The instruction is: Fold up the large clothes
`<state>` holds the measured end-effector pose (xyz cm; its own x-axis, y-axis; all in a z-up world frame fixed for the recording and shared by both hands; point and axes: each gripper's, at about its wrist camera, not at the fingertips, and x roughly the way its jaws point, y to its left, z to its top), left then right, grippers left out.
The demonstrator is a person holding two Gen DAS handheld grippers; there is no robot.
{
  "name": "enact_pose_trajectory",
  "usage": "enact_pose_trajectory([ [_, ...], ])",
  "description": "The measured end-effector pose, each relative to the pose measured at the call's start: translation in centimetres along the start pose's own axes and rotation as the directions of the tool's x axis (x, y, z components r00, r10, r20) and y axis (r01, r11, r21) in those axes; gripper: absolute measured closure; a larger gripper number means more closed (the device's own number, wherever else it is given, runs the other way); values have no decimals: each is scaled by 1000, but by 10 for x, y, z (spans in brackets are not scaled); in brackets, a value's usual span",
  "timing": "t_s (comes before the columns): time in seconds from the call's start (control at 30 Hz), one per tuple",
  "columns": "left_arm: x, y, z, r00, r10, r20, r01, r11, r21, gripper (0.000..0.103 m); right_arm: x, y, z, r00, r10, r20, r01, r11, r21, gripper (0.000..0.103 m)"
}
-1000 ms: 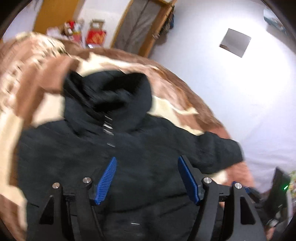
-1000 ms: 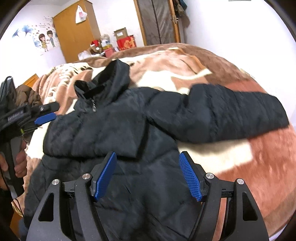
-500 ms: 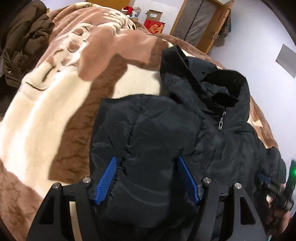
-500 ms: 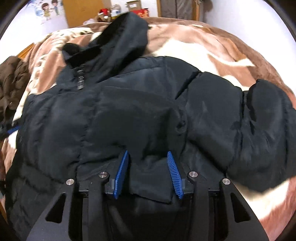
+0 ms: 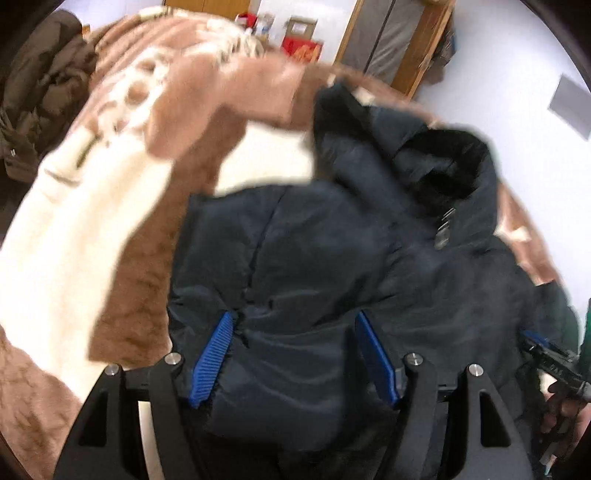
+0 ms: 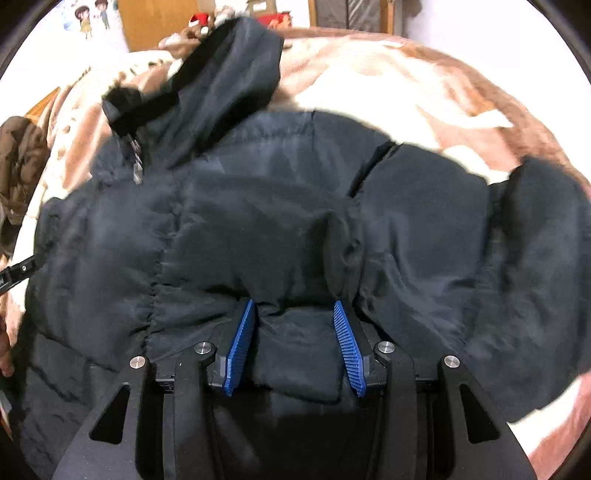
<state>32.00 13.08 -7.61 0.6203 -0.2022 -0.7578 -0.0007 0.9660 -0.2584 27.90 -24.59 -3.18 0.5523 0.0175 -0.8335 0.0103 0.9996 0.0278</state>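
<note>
brown-and-cream blanket (image 5: 122, 236) covers the bed where a dark hooded puffer jacket (image 6: 280, 206) lies spread, hood toward the far wardrobe (image 6: 159, 22). left gripper (image 5: 295, 354) clamps a folded sleeve cuff between its 2 blue pads; right gripper (image 6: 295, 343) pinches a bunched fold of the jacket.

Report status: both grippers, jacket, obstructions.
Left gripper clamped on jacket sleeve. Right gripper clamped on a fold. Jacket flat on blanket. Nothing blocking.
</note>
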Motion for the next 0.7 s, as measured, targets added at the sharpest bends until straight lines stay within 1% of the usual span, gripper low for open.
enact_pose_trajectory([
  [0.07, -14, 2, 10, 998, 26, 51, -27, 999, 18, 32, -18, -4, -2, 998, 9, 55, -9, 1000, 5, 58],
  [0.13, -12, 9, 22, 997, 54, 59, -55, 998, 11, 32, -20, -10, -1, 998, 17, 64, -19, 999, 26, 58],
  [0.2, 6, 19, 30, 997, 73, 15, -73, 997, -17, 32, -10, -17, 1, 999, 16, 42, -18, 999, 48, 58],
  [0.27, 30, 27, 29, 996, 81, -46, -82, 996, -34, 31, 4, -21, 1, 1000, 4, 11, -5, 998, 58, 58],
  [0.3, 39, 28, 29, 995, 86, -59, -88, 995, -37, 30, 12, -23, 0, 1000, -4, -7, 5, 998, 59, 58],
  [0.43, 49, 30, 24, 995, 87, -53, -90, 995, -48, 26, 24, -24, 3, 999, -21, -24, 22, 999, 36, 58],
  [0.5, 46, 29, 26, 994, 97, -58, -100, 994, -49, 26, 20, -24, 4, 999, -23, -27, 24, 999, 41, 58],
  [0.57, 34, 24, 24, 992, 110, -56, -112, 993, -44, 28, 8, -22, 3, 999, -24, -22, 25, 999, 47, 58],
  [0.63, 16, 21, 21, 995, 96, -40, -98, 994, -48, 31, -10, -22, -2, 1000, -14, -1, 15, 998, 59, 58],
  [0.7, -8, 14, 13, 997, 79, -15, -80, 996, -43, 33, -36, -27, -13, 999, -15, 30, 13, 997, 74, 58],
])
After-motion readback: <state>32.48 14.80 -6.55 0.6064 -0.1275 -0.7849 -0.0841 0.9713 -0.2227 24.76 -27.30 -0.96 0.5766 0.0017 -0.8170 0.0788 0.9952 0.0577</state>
